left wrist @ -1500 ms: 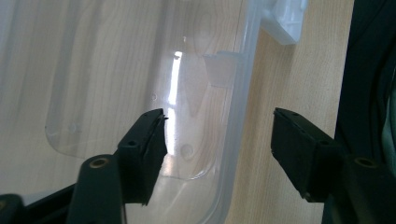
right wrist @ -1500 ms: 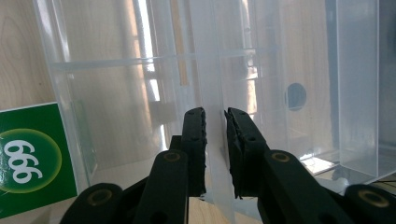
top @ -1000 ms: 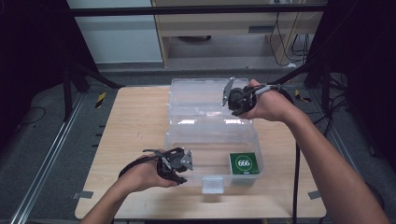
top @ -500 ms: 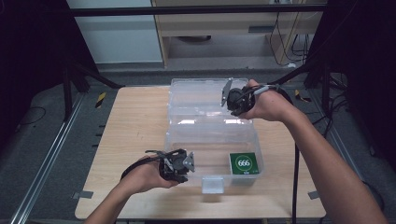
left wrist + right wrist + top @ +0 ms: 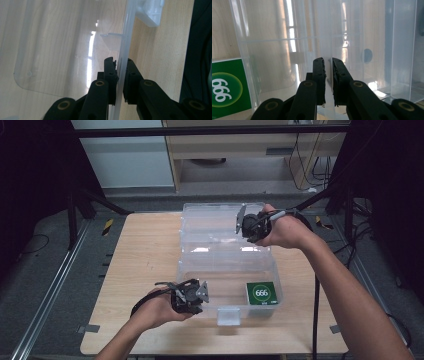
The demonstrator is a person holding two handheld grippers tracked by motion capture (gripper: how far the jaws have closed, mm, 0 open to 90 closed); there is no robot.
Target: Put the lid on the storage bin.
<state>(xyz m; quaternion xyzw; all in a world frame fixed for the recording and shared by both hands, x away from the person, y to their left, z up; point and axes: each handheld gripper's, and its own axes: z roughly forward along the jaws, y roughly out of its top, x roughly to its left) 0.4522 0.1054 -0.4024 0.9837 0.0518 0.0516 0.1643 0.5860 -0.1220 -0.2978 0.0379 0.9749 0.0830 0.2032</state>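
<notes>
Clear plastic box [image 5: 227, 270] sits mid-tabletop [image 5: 140, 250]. Left gripper [image 5: 192, 296] at 7 o'clock clenches its front rim; right gripper [image 5: 248, 224] at 1 o'clock pinches the lid wall. Likely light, slick, flexing: grip rims squarely.

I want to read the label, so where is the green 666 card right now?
In the high view, the green square card with a white 666 lies at the near right corner of the clear plastic box, right of the left gripper.
</notes>
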